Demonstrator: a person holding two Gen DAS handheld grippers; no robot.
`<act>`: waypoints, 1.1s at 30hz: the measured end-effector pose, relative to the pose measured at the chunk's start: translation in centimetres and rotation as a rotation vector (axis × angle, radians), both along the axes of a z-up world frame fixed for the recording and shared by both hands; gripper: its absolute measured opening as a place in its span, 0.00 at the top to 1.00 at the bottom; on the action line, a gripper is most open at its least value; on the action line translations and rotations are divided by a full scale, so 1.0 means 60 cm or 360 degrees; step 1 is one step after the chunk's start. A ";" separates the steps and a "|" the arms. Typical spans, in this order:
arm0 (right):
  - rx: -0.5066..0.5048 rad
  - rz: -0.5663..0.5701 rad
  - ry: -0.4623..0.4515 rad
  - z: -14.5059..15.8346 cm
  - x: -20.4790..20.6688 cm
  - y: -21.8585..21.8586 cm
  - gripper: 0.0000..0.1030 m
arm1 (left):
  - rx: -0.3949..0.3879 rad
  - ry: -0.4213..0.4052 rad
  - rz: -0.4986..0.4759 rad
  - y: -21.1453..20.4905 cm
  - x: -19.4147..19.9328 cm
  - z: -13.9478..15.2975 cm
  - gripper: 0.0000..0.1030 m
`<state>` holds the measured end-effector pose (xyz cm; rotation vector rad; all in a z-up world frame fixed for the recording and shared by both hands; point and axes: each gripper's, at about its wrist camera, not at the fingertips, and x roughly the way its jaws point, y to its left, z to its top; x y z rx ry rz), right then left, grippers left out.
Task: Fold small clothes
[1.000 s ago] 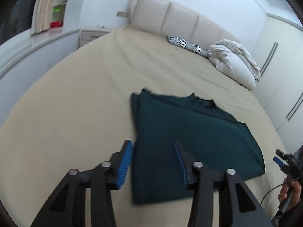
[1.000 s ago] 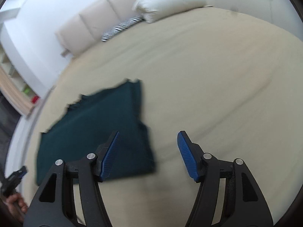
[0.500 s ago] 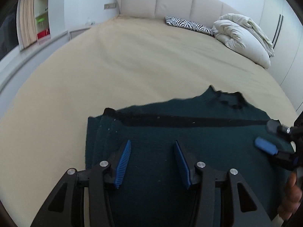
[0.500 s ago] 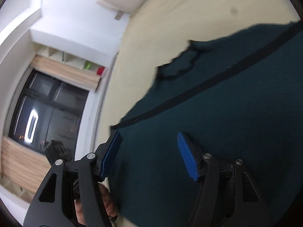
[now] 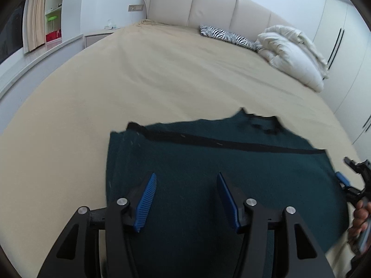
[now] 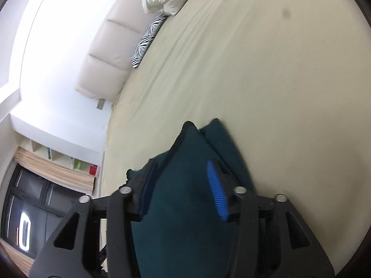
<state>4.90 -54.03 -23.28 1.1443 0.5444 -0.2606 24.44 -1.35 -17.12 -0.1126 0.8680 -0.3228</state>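
A dark green garment (image 5: 208, 162) with a black stripe and black collar lies folded flat on the beige bed. My left gripper (image 5: 185, 197) is open and hovers over its near left part, holding nothing. My right gripper (image 6: 180, 183) is open, rolled on its side, with the garment's right edge (image 6: 190, 197) between its blue pads. It also shows at the right edge of the left wrist view (image 5: 345, 180), at the garment's right side, held by a hand.
The beige bed (image 5: 162, 74) stretches ahead to a cream padded headboard (image 5: 208, 7). A zebra-print pillow (image 5: 225, 34) and a white duvet pile (image 5: 294, 53) lie at the head. Wardrobes stand right, a nightstand and shelves left.
My right gripper has swung from over the garment's middle to its right edge and now has fabric between its pads. My left gripper has barely moved.
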 end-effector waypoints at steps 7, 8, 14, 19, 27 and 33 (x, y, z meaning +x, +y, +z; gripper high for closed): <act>0.0085 0.0775 -0.0154 0.036 -0.007 0.248 0.52 | 0.0236 0.0062 -0.0053 -0.025 -0.126 -0.042 0.40; 0.0097 0.0867 -0.0137 0.028 -0.003 0.279 0.52 | 0.0249 0.0071 -0.0051 -0.026 -0.129 -0.046 0.40; 0.0185 0.0944 -0.0011 -0.048 -0.004 0.302 0.58 | 0.0285 0.0076 -0.0071 -0.029 -0.133 -0.050 0.40; 0.0111 0.0601 0.0016 -0.030 -0.084 0.181 0.57 | 0.0279 0.0066 -0.0065 -0.030 -0.135 -0.053 0.40; -0.0138 0.0106 0.0168 0.023 -0.207 0.044 0.50 | 0.0266 0.0071 -0.0073 -0.029 -0.129 -0.051 0.39; -0.0513 0.0217 0.0087 0.105 -0.195 0.128 0.38 | 0.0053 0.0097 -0.0045 0.004 -0.133 -0.026 0.39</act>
